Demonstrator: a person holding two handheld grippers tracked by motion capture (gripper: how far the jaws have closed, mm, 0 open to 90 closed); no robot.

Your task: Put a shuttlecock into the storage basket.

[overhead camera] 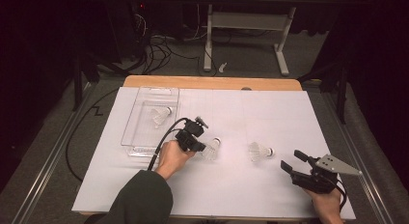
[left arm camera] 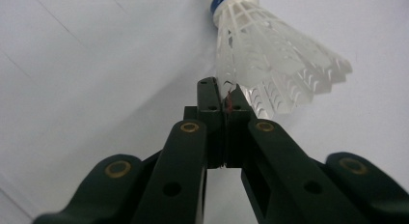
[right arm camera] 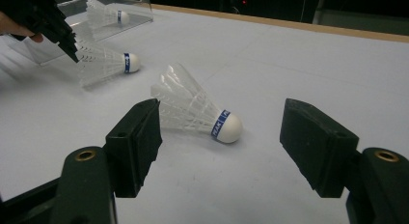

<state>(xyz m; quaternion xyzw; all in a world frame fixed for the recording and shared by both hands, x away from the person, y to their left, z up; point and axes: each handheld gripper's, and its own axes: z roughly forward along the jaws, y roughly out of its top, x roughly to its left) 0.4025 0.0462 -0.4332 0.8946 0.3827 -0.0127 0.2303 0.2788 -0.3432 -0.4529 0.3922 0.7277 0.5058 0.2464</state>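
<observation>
The left tool is pinching the feather rim of a white feathered shuttlecock just beside the clear plastic tray; lifting it trayward seems next. The right tool is gaping wide.

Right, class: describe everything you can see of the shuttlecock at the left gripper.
The shuttlecock is white, with a plastic-looking ribbed skirt, a rounded white cap and a blue band below it. It lies on its side on the white table cover, just right of the clear tray. The left gripper is shut on the skirt's rim.
</observation>
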